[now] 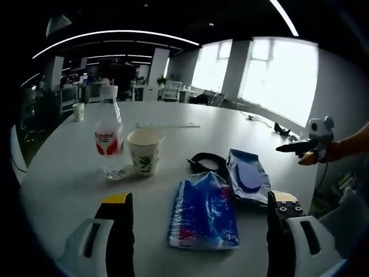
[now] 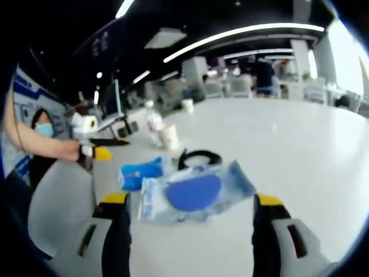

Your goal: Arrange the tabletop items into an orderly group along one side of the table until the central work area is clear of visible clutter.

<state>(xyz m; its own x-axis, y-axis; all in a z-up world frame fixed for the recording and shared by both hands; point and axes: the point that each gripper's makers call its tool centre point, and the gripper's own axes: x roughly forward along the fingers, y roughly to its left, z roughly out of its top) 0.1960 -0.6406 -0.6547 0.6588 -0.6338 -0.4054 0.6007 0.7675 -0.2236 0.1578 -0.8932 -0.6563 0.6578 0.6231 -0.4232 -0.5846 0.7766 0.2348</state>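
On the round white table (image 1: pixel 69 173) stand a water bottle (image 1: pixel 109 138) with a red label and a paper cup (image 1: pixel 144 151) side by side. Right of them lie a black coiled strap (image 1: pixel 206 161), a clear bag with a blue piece inside (image 1: pixel 248 176), and a blue and red packet (image 1: pixel 203 210). My left gripper (image 1: pixel 200 199) is open above the near edge, with the packet ahead between its jaws. My right gripper (image 2: pixel 191 199) is open too, and faces the clear bag (image 2: pixel 196 193). Beyond it are the packet (image 2: pixel 141 172), strap (image 2: pixel 199 157), cup (image 2: pixel 169 137) and bottle (image 2: pixel 153 122).
A small cup (image 1: pixel 78 111) stands at the far edge, a thin white strip (image 1: pixel 167 125) lies mid-table, and a black item (image 1: pixel 282 130) is at the far right. The right gripper (image 1: pixel 300 147) is held over the right edge. Office desks and chairs ring the table.
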